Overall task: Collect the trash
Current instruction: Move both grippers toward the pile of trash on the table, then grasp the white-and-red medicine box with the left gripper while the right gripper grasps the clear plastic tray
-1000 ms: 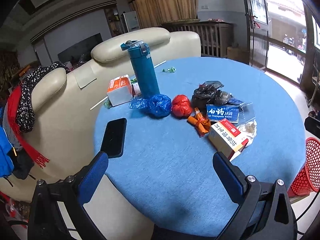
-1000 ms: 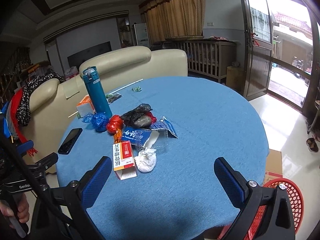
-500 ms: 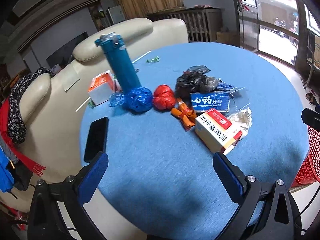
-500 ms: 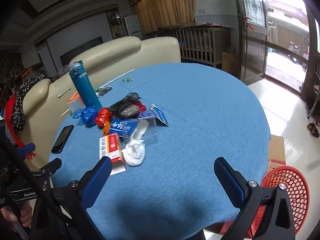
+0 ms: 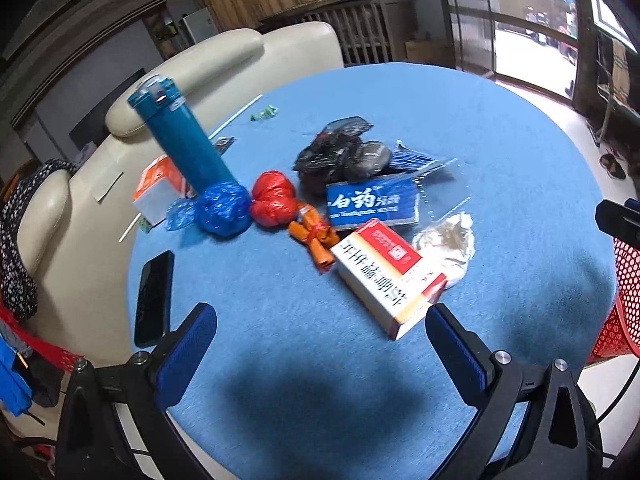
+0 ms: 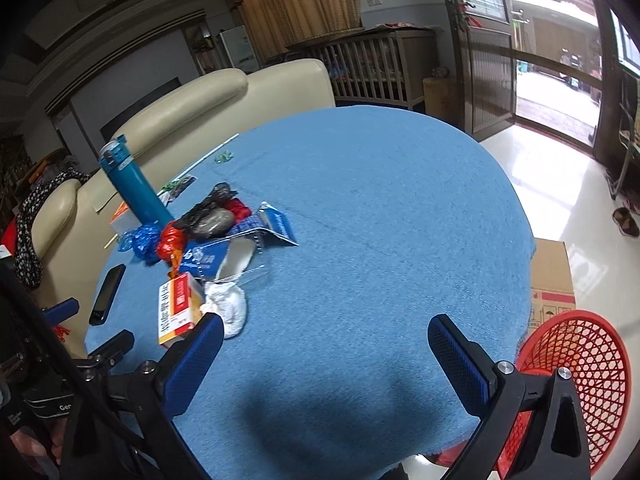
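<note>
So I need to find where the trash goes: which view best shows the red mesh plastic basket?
The right wrist view: the red mesh plastic basket shows its rim and open mouth beside the table. The left wrist view catches only a sliver at its right edge.

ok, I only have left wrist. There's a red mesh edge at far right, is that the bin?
Observer: Yes. It's a red basket on the floor, just off the near right edge of the table.
Operator: Anything beside it?
Observer: A cardboard box sits on the floor right behind it.
Operator: Right side state?
Observer: The right gripper is open and empty over bare cloth, with the tissue wad just ahead of its left finger.
</note>
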`<state>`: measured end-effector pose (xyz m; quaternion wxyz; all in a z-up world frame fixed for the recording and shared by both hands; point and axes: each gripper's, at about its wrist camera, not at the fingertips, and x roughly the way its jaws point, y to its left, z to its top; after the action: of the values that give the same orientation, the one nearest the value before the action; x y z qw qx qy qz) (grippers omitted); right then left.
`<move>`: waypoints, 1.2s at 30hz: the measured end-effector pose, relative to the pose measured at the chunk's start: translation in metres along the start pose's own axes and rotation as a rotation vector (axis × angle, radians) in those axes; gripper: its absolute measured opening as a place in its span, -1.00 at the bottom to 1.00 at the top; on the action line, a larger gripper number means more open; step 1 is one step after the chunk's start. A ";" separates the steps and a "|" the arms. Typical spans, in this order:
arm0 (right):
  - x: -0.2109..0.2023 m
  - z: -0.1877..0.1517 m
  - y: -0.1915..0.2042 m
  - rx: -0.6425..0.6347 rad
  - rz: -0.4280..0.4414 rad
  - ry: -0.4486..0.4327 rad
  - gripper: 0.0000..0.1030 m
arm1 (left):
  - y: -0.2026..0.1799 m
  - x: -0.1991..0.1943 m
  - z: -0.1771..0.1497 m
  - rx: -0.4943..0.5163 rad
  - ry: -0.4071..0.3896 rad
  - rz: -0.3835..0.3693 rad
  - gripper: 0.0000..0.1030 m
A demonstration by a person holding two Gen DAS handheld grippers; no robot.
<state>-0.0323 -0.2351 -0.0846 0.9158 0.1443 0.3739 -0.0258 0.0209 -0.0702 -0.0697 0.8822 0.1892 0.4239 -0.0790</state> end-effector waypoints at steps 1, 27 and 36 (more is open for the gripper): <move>0.001 0.000 -0.005 0.007 0.001 0.002 1.00 | -0.002 0.001 0.001 0.005 0.003 -0.002 1.00; 0.119 0.033 -0.024 0.509 0.512 0.331 1.00 | 0.023 0.055 0.010 -0.185 0.144 -0.220 1.00; 0.156 0.050 0.006 0.606 0.550 0.397 1.00 | 0.013 0.070 0.027 -0.214 0.167 -0.322 1.00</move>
<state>0.1148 -0.2342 -0.1574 0.7159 0.5017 0.4656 0.1382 0.0881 -0.0672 -0.1050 0.8349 0.0303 0.5265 -0.1575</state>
